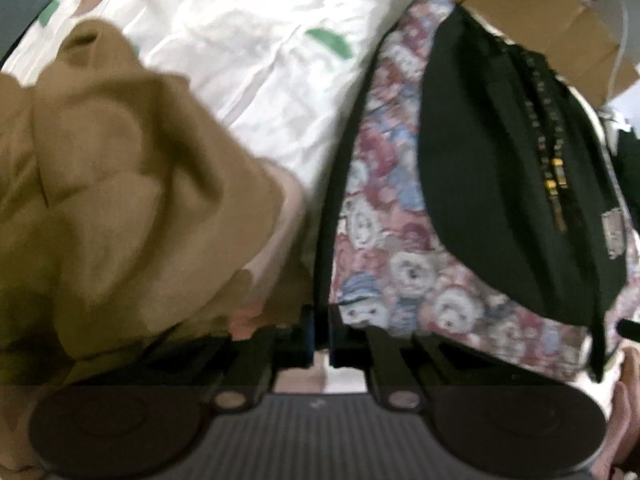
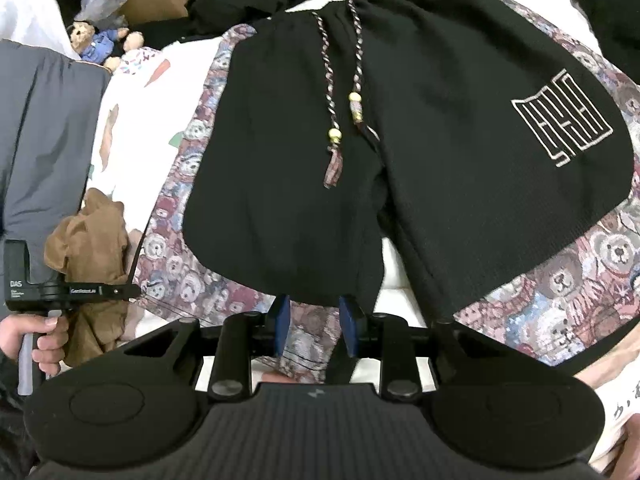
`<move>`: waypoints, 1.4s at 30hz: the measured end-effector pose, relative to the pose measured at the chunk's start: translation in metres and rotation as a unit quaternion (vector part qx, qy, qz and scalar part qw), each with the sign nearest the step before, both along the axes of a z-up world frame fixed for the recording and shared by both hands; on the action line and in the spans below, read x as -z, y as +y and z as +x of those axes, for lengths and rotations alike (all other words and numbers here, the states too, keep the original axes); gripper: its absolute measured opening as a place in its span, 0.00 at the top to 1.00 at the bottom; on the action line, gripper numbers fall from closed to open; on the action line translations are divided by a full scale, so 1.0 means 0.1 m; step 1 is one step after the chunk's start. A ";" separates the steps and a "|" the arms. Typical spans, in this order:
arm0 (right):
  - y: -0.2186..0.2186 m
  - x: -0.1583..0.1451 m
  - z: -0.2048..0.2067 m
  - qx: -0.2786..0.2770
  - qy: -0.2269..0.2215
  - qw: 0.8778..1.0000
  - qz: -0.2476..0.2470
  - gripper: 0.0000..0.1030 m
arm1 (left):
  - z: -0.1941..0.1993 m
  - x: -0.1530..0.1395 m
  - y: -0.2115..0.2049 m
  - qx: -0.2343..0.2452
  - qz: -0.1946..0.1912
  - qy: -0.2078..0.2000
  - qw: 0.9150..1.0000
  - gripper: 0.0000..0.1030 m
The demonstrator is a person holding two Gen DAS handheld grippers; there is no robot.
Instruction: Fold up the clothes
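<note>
Black shorts (image 2: 400, 128) with teddy-bear print side panels lie spread flat on a white printed bedsheet (image 1: 248, 52), waistband away from the holder and both leg hems toward the holder; the long axis runs from waistband to hems, straight ahead along the right gripper's fingers. The twisted drawstring (image 2: 354, 92) hangs down the shorts' centre line. The right gripper (image 2: 314, 326) sits at the near hem of the shorts, at the inner edge of the shorts' left-hand leg; its jaws stand spread, with bear-print hem fabric lying between them but not yet pinched. The left gripper (image 1: 320, 328) sits at the shorts' left-hand side edge, its jaws nearly pressed together; whether the dark piped edge of the print panel is caught in the narrow gap cannot be told. The right gripper is judged the nearer to a usable hem grasp. A crumpled brown garment (image 1: 120, 184) lies just beside the shorts' left-hand edge, crowding that side; cardboard boxes (image 1: 532, 12) and a plush bear (image 2: 98, 42) lie beyond the waistband. Open sheet shows mainly between the two leg hems, so a fold over the shorts themselves appears least obstructed.
</note>
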State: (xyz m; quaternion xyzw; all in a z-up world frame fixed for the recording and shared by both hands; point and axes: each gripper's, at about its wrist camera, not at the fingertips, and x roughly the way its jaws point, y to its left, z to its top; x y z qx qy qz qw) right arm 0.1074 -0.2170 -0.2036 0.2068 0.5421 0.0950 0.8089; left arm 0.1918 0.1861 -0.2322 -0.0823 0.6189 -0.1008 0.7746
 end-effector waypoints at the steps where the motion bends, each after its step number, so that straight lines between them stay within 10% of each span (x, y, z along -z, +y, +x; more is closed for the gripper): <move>1: 0.02 -0.01 0.00 -0.004 -0.004 1.000 0.002 0.70 | 0.00 -0.09 -0.01 0.000 -0.007 -0.005 1.000 0.94; 17: 0.46 -0.49 -0.07 -0.066 -0.115 0.991 0.009 0.46 | 0.13 -0.81 -0.49 0.030 -0.056 -0.052 0.997 0.95; 42: 1.35 -0.48 0.21 -0.111 -0.166 0.979 -0.051 0.46 | 0.21 -1.12 -1.25 0.076 -0.134 -0.044 0.987 0.95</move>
